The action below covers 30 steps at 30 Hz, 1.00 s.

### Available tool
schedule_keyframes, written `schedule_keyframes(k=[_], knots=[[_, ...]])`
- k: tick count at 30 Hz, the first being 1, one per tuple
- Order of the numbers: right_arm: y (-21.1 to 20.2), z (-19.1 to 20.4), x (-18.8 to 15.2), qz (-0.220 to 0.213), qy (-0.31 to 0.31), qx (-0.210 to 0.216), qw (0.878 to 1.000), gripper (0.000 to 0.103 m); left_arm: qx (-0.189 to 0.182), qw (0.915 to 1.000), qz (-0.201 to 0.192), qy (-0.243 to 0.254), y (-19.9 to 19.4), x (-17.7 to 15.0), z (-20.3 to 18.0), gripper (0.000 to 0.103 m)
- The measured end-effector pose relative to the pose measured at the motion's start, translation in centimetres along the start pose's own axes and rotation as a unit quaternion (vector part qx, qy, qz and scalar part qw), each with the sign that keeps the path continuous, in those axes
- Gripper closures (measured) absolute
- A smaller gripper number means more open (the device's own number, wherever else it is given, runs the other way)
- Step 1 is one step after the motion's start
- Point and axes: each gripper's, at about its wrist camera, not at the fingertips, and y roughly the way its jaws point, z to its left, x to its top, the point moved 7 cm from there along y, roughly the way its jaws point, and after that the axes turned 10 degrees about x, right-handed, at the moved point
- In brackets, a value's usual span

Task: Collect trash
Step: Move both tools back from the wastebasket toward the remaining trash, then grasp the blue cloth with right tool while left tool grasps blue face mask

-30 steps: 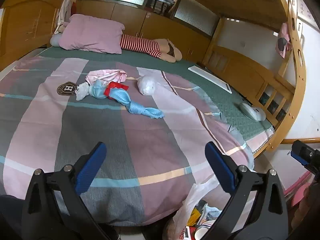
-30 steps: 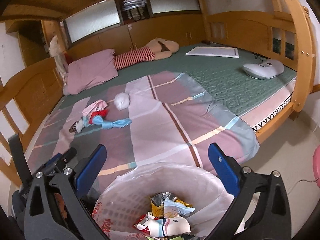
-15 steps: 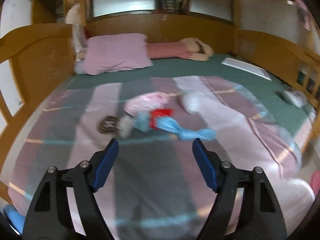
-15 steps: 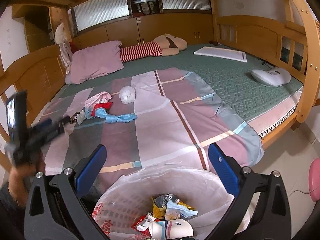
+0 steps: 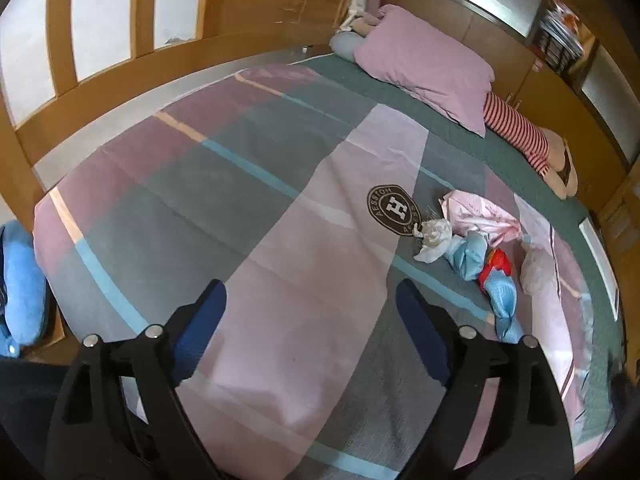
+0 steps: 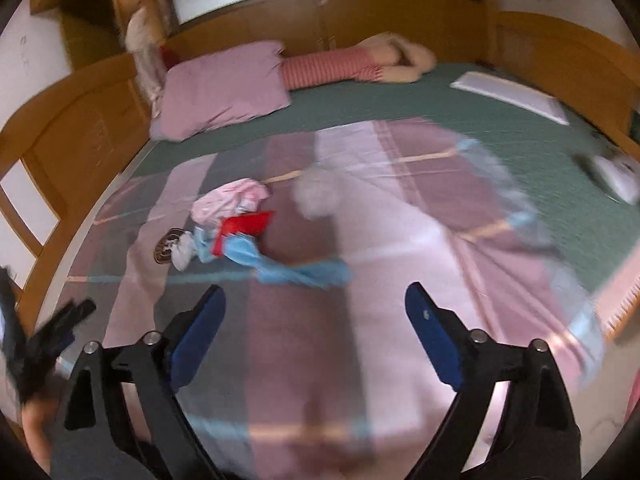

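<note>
both of my grippers are over the striped bedspread (image 5: 280, 208), pointing down at it. my left gripper (image 5: 311, 304): jaws wide apart and opening, nothing between them, only pink and grey fabric under the pads. my right gripper (image 6: 316, 308): jaws also wide apart but closing, nothing between them either; that view is blurred.

the trash sits in one cluster on the bedspread, ahead of both grippers and apart from them. in the left view it lies to the right of my fingers: a crumpled white tissue (image 5: 434, 238) beside the round brown logo patch (image 5: 394, 209), a pink wrapper (image 5: 480, 216) behind it, a light blue plastic bag (image 5: 470, 254) trailing toward me, a red scrap (image 5: 496, 265) on the blue, and a whitish balled bag (image 5: 536, 268) at the far right. in the right view the blue bag's tail (image 6: 304, 272) ends just ahead of my fingertips.

at the head of the bed, a pink pillow (image 5: 424, 64) and a striped plush toy (image 5: 520, 136).
</note>
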Motion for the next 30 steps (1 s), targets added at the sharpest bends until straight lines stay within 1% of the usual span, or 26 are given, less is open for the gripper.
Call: schedule_keyframes(k=[2, 3, 4, 5, 6, 8, 9, 10, 11, 13, 14, 15, 16, 17, 18, 21, 23, 25, 26, 28, 29, 30], knots=[[4.2, 1.6, 1.3, 0.023, -0.014, 0.010, 1.000, 0.016, -0.006, 0.9999, 0.010, -0.008, 0.2, -0.3, 0.0, 0.015], [5.9, 2.2, 1.8, 0.032, -0.017, 0.014, 0.999, 0.016, -0.007, 0.9996, 0.016, -0.021, 0.3, -0.3, 0.4, 0.015], [8.5, 3.2, 2.5, 0.048, -0.015, 0.026, 0.998, 0.016, -0.007, 0.9991, 0.020, -0.038, 0.4, -0.2, 0.9, 0.015], [9.9, 3.6, 2.8, 0.057, -0.007, 0.034, 0.998, 0.016, -0.005, 0.9977, 0.024, -0.063, 0.6, -0.2, 1.6, 0.014], [12.0, 4.1, 3.2, 0.070, 0.013, 0.045, 0.996, 0.016, -0.004, 0.9959, 0.027, -0.086, 0.8, -0.2, 2.2, 0.013], [14.8, 4.8, 3.6, 0.093, 0.045, 0.062, 0.993, 0.016, -0.005, 0.9915, 0.035, -0.125, 1.2, -0.2, 3.3, 0.013], [16.1, 5.2, 3.8, 0.102, 0.047, 0.056, 0.992, 0.016, -0.005, 0.9897, 0.037, -0.138, 1.4, -0.2, 3.6, 0.013], [17.6, 5.6, 3.9, 0.106, 0.029, 0.027, 0.994, 0.016, -0.002, 0.9882, 0.038, -0.148, 1.5, -0.2, 4.0, 0.013], [18.9, 5.7, 3.9, 0.112, 0.005, -0.015, 0.994, 0.016, 0.000, 0.9879, 0.038, -0.150, 1.6, -0.1, 4.1, 0.013], [20.7, 5.7, 3.6, 0.122, -0.024, -0.063, 0.990, 0.016, 0.004, 0.9887, 0.039, -0.145, 1.9, -0.1, 4.0, 0.013], [21.2, 5.6, 3.3, 0.127, -0.030, -0.076, 0.989, 0.017, 0.005, 0.9895, 0.042, -0.138, 2.1, -0.1, 3.8, 0.013], [21.5, 5.6, 2.9, 0.131, -0.030, -0.072, 0.988, 0.022, 0.005, 0.9901, 0.044, -0.133, 2.2, -0.1, 3.7, 0.013], [21.7, 5.9, 2.3, 0.139, -0.027, -0.047, 0.989, 0.051, 0.004, 0.9904, 0.046, -0.130, 2.3, -0.1, 3.6, 0.013], [21.6, 6.1, 1.5, 0.154, -0.020, -0.019, 0.988, 0.062, 0.004, 0.9901, 0.046, -0.132, 2.3, -0.1, 3.6, 0.013], [21.4, 6.3, 1.0, 0.160, -0.018, -0.006, 0.987, 0.065, 0.004, 0.9897, 0.046, -0.136, 2.2, -0.1, 3.9, 0.013], [19.3, 7.4, -0.8, 0.181, -0.035, 0.051, 0.982, 0.068, 0.001, 0.9869, 0.043, -0.155, 2.1, -0.1, 4.4, 0.013], [16.9, 8.5, -2.8, 0.206, -0.046, 0.104, 0.972, 0.068, -0.002, 0.9842, 0.040, -0.173, 2.0, 0.0, 5.0, 0.013], [14.6, 9.2, -4.7, 0.228, -0.069, 0.142, 0.961, 0.068, -0.003, 0.9807, 0.038, -0.192, 1.9, 0.0, 5.7, 0.013], [13.3, 9.9, -5.9, 0.239, -0.084, 0.154, 0.955, 0.068, -0.004, 0.9790, 0.040, -0.200, 2.0, -0.1, 5.9, 0.013], [11.3, 10.4, -7.4, 0.250, -0.112, 0.171, 0.946, 0.068, -0.006, 0.9783, 0.047, -0.202, 2.2, -0.3, 5.8, 0.013], [10.3, 10.5, -7.9, 0.248, -0.128, 0.172, 0.945, 0.065, -0.008, 0.9791, 0.052, -0.196, 2.3, -0.4, 5.6, 0.013], [9.2, 10.4, -8.0, 0.235, -0.142, 0.167, 0.947, 0.062, -0.009, 0.9805, 0.056, -0.188, 2.4, -0.4, 5.2, 0.013]])
